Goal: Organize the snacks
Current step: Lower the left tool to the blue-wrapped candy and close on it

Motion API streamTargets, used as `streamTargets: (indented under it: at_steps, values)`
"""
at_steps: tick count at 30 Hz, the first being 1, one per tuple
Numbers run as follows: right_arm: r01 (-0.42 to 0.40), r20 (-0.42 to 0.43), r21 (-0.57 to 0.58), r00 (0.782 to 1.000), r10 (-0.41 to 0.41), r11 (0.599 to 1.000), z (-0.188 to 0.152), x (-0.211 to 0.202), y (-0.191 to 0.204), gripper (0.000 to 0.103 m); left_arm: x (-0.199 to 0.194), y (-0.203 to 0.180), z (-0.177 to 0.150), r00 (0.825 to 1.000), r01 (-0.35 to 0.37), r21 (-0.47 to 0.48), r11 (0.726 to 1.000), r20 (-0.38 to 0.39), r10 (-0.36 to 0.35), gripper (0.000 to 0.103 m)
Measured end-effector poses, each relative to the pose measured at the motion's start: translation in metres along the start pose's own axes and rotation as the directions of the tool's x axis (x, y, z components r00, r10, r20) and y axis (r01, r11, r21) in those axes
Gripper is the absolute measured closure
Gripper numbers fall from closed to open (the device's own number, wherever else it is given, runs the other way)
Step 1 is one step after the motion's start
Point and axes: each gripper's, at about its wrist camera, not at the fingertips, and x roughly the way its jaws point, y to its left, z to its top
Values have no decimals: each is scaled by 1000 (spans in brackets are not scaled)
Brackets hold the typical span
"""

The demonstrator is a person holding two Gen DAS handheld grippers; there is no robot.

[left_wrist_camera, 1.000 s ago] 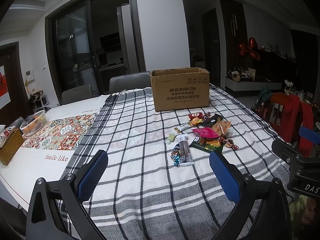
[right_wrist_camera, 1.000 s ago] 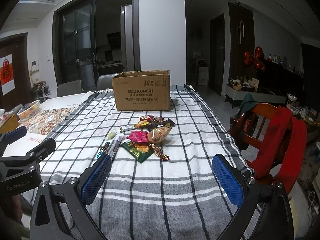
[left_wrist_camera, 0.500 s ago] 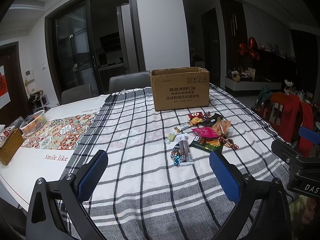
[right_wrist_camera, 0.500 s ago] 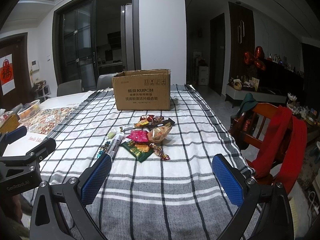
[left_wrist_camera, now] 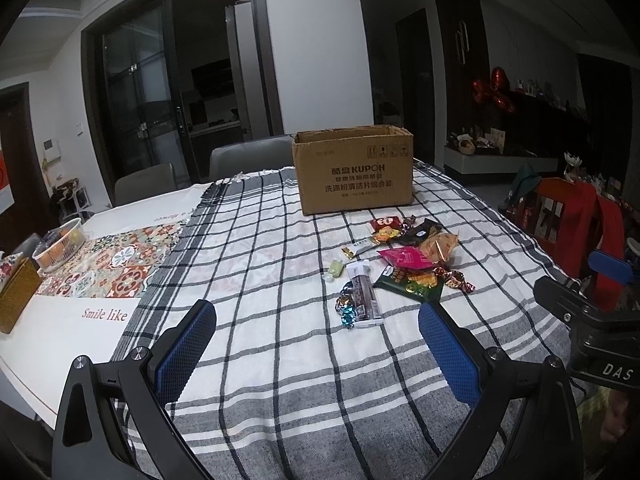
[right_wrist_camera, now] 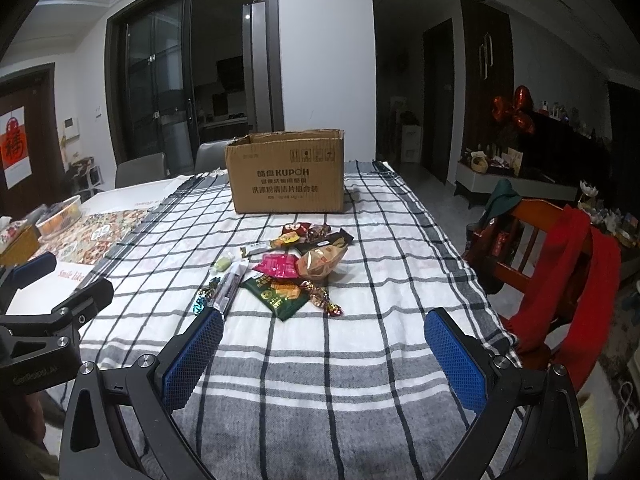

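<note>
Snacks in small crinkly foil and plastic wrappers (right_wrist_camera: 294,270) look light and slippery, probably crushable, so I pinch flat edges with both spread, empty grippers.

A black-and-white checked cloth (left_wrist_camera: 260,264) covers the worktop, beside a patterned mat (left_wrist_camera: 112,264). A white basket (left_wrist_camera: 60,240) sits near a tissue box (left_wrist_camera: 16,292). A red garment (right_wrist_camera: 568,280) drapes a wooden chair (right_wrist_camera: 528,236). Red balloons (right_wrist_camera: 514,110) hang behind.

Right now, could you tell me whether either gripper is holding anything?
Nothing: the left gripper and right gripper are both open, short of the snacks.
</note>
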Motion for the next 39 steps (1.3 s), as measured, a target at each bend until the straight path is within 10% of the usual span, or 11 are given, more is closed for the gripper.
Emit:
streamTargets:
  at_steps: [10,39]
  values:
    - [-24,-12,-54,1000,23,998,14,29,0,2,31,-6,7,999,15,29,999,-38,-14,14]
    - [-108,-233,-73,969,89,991,13,151,3,47,150,-6,3,967,108,-10,994,-229,-108,59]
